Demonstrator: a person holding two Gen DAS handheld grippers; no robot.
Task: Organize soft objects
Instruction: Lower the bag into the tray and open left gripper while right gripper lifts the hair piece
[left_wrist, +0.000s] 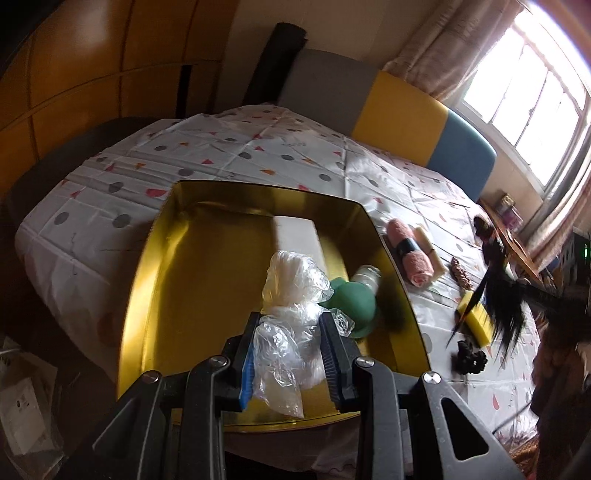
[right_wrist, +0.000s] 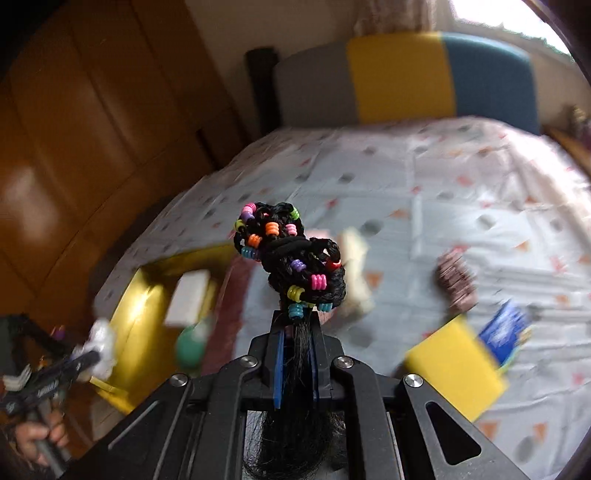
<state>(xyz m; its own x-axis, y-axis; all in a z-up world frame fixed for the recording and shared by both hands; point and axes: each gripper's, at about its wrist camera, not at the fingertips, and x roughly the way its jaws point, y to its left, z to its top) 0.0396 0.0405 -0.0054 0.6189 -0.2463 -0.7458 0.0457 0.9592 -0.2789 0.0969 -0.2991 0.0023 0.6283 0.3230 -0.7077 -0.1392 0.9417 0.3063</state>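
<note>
My left gripper (left_wrist: 288, 325) is shut on a crumpled clear plastic bag (left_wrist: 291, 295) with white stuffing, held over the gold tray (left_wrist: 159, 280). In the tray lie a white block (left_wrist: 299, 240), a green rubber bulb (left_wrist: 354, 302) and a small clear bottle (left_wrist: 365, 278). My right gripper (right_wrist: 297, 325) is shut on a black braided hairpiece with coloured beads (right_wrist: 291, 254), held up above the bed; its loose hair hangs back past the jaws. The hairpiece also shows at the right in the left wrist view (left_wrist: 498, 295). The right wrist view is blurred by motion.
On the patterned sheet (left_wrist: 258, 155) right of the tray lie a pink rolled towel (left_wrist: 410, 254), a yellow sponge (left_wrist: 476, 321), a brown braided piece (left_wrist: 461, 277) and a black scrunchie (left_wrist: 469, 356). A blue packet (right_wrist: 502, 328) lies by the sponge. A headboard (left_wrist: 402, 107) stands behind.
</note>
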